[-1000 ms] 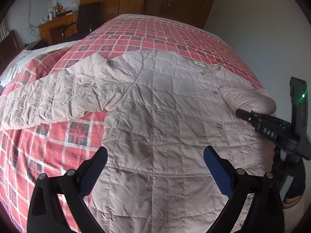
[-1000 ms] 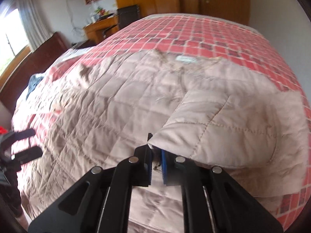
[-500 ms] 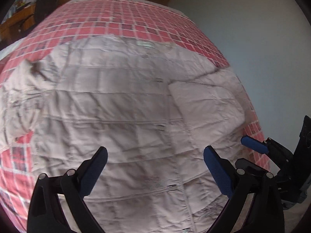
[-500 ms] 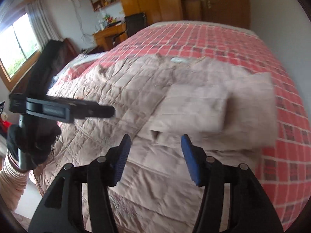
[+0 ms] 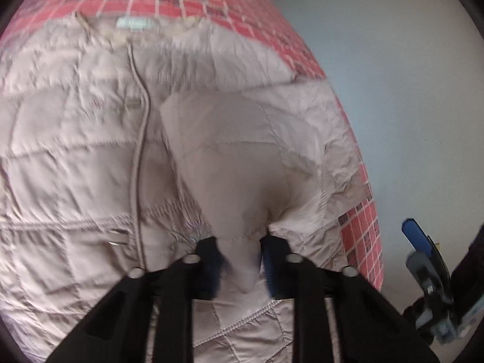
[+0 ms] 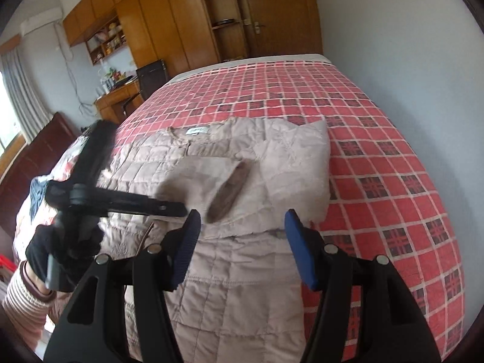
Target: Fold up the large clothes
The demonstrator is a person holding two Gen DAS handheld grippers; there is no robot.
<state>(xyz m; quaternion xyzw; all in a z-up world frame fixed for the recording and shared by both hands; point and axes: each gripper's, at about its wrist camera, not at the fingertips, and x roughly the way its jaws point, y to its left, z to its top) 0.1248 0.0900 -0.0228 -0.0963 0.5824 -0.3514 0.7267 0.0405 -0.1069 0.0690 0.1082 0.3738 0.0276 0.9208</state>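
**The sleeve may slip or drag the jacket out of shape**

The quilted beige jacket lies spread on the bed, on the red checked cover, with its collar toward the far end. One sleeve is folded across the chest. The left gripper has its fingers closed on the cuff end of this sleeve; the cloth bulges between the two blue pads. The picture is blurred here, so I cannot tell how deep the cloth sits in the grip. The right gripper hovers above the middle of the jacket with its fingers apart and holds nothing.

In my judgement the first risk is the grip itself. The padded cloth looks smooth and springy, so a shallow pinch could let the cuff slide out when it is pulled, and the sleeve would fall in a wrong place.

The second risk is dragging. Nothing holds the body of the jacket down, so a strong pull on the sleeve could move the whole jacket, open the fold at the shoulder, or wrinkle the front. The jacket also lies near the bed's edge and may slide toward it.
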